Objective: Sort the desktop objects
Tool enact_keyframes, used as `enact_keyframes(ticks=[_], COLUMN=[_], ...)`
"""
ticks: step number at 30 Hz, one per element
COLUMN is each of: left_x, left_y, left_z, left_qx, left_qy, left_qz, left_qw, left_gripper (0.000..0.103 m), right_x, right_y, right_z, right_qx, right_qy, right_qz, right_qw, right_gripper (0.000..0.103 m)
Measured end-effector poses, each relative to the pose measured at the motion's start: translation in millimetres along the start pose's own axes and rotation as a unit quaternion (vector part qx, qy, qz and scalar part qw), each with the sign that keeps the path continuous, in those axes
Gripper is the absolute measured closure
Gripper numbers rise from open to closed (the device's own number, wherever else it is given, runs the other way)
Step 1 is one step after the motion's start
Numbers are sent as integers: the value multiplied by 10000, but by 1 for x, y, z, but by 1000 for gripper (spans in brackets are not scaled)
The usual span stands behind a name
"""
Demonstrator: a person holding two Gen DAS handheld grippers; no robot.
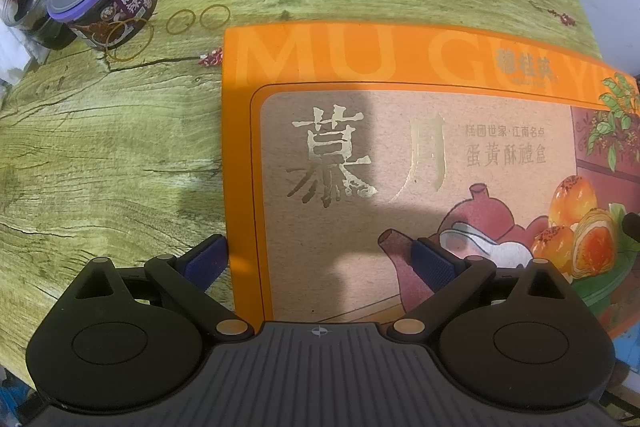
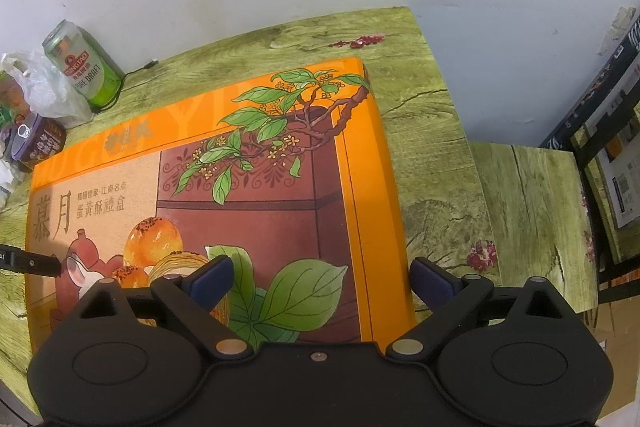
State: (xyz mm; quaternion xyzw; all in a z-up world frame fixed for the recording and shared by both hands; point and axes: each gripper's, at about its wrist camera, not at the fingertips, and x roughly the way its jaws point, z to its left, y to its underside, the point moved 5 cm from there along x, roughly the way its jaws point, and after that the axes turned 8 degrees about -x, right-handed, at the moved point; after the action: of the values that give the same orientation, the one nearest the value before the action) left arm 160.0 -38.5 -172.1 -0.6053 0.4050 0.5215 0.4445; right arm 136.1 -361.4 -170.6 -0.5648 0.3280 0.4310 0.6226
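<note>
Orange pastry gift box [image 1: 400,163] lies flat on the green wood-grain desk [image 1: 100,167]. Left hand-held gripper [image 1: 320,255] and right hand-held gripper [image 2: 320,279] each straddle an opposite side edge, jaws spread, pinching nothing, probably poised to lift it together.

**Gripper hardware, both hands**

I see two identical units. The left gripper [image 1: 320,255] and right gripper [image 2: 320,277] each have a matte black body with two round housings, black linkage arms on brass-coloured pivot pins [image 1: 231,327], and dark blue ribbed pads [image 1: 434,267]. The left body is ridged and bears a crosshair mark [image 1: 319,331]; the right is smooth with one centre screw [image 2: 319,356].
</note>
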Motion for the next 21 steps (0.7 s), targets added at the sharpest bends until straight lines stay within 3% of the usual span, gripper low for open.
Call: enact_keyframes(ticks=[21], left_x=[1], left_y=[0], left_z=[0], left_qx=[45], left_qy=[17], left_qz=[10], left_qw=[10000], left_gripper=[2], right_x=[-1], right_y=[0], right_z=[1], right_qx=[24], right_qy=[-12], right_qz=[22], right_qw=[10000], right_gripper=[5])
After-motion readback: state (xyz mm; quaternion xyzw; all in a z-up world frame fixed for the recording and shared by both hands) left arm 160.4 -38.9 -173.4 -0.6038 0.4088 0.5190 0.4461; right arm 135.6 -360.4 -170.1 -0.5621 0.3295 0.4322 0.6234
